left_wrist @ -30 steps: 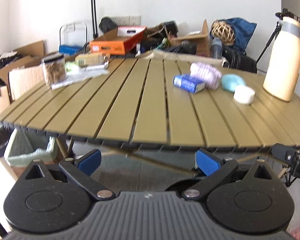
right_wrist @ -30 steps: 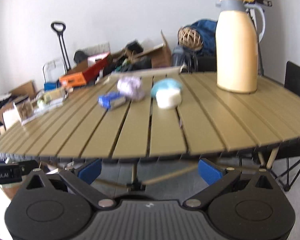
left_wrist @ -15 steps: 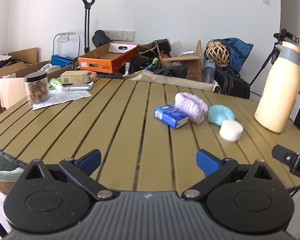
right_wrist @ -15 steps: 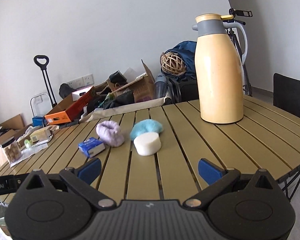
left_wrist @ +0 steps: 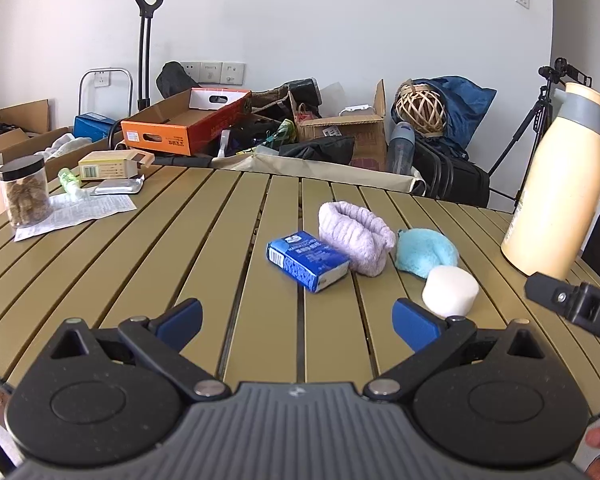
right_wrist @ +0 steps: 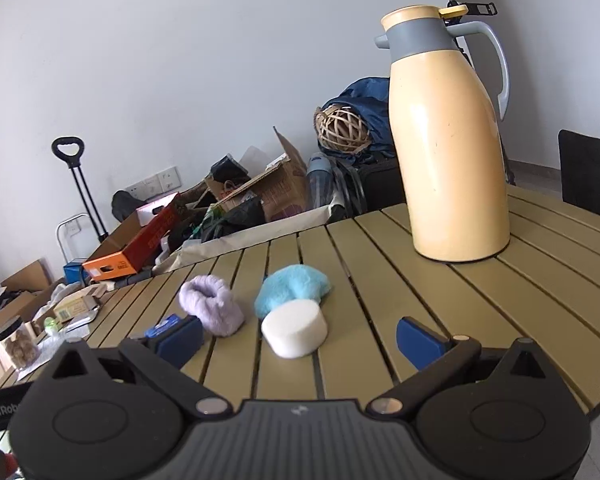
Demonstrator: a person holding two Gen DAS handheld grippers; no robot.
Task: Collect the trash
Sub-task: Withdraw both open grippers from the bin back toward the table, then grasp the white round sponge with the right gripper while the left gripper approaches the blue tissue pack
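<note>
I have both grippers over the near edge of the slatted bench (left_wrist: 148, 240), each empty with its fingers spread wide. Ahead of the left gripper (left_wrist: 298, 322) lies the blue carton (left_wrist: 307, 260), flat on its broad face, its long axis running diagonally from far-left to near-right, the white end flap facing the near right. The lilac cloth (left_wrist: 356, 238) touches its far-right side, with the turquoise cloth (left_wrist: 426, 252) just beside that. The white puck (left_wrist: 450, 290) sits nearest my left gripper's right finger. From the right gripper (right_wrist: 298, 340), the puck (right_wrist: 294, 328) lies between the fingers' line, and the carton (right_wrist: 162, 326) is mostly hidden behind the left finger. The cream jug (right_wrist: 452, 140) stands upright, far right.
</note>
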